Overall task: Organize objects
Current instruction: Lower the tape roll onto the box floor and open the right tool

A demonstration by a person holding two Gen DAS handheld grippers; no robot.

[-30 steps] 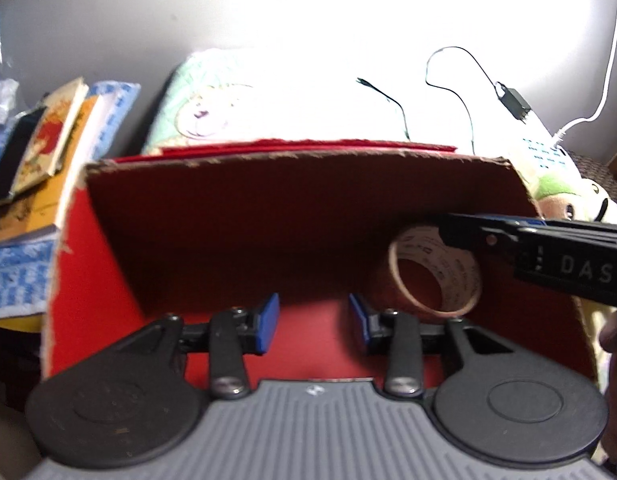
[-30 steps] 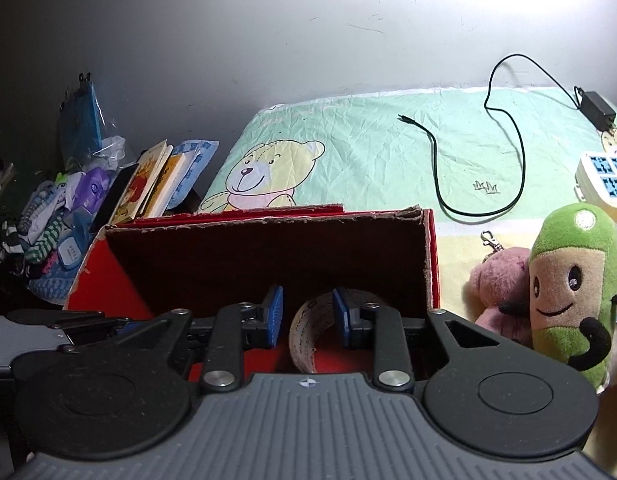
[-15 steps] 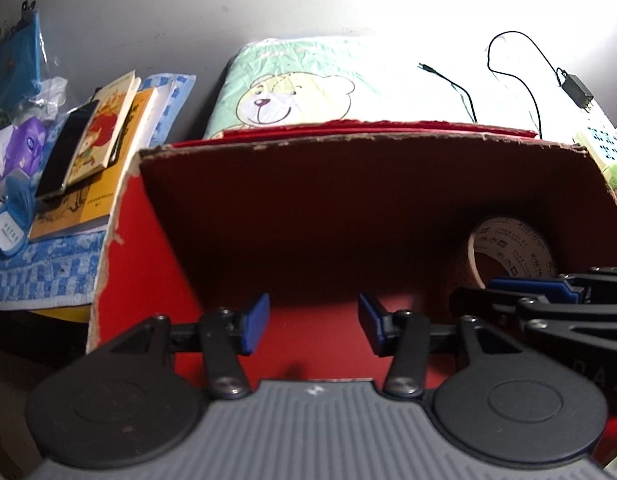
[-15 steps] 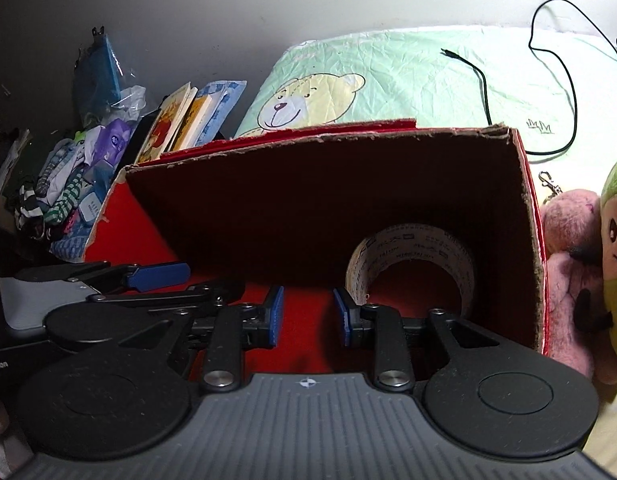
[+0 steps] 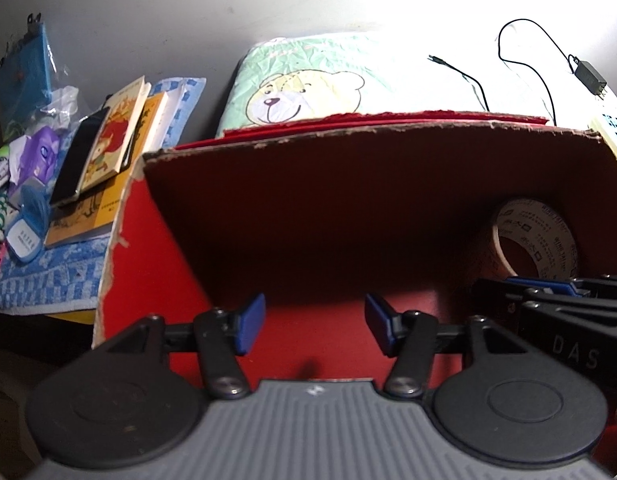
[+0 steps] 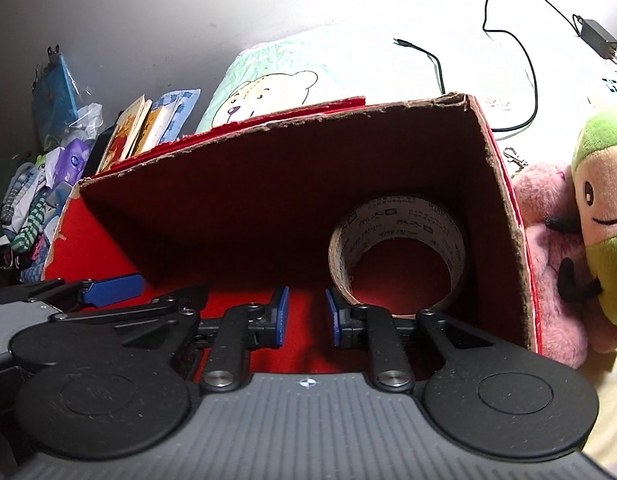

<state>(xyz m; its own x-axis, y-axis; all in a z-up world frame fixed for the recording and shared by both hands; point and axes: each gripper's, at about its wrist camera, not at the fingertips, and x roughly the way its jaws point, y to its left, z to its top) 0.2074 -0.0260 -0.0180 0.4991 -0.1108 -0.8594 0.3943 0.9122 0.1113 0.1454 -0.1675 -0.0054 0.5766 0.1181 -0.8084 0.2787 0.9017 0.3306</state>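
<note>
One item is judged to be put away: a roll of tape [image 6: 396,256] is seen standing on edge inside the red cardboard box [image 6: 268,168], in the right-hand corner close to the side wall, and nothing is gripping it. The same roll is picked out at the right of the box in the left wrist view [image 5: 536,240]. The right gripper [image 6: 304,316] is held low at the box's near edge, its blue pads parted by a narrow gap with nothing between them, the roll lying just beyond its right finger. The left gripper [image 5: 314,328] is spread wider and is likewise empty, pointed at the bare red floor of the box. Much appears to be left. A green plush toy [image 6: 600,220] and a pink plush toy [image 6: 548,256] are seen pressed against the outside of the box's right wall, a stack of books [image 5: 108,148] and small clutter lie to the left, and a black cable [image 6: 516,52] is draped over the bear-print bedding [image 5: 308,88] behind. Which of these are meant for the box cannot be told.
</note>
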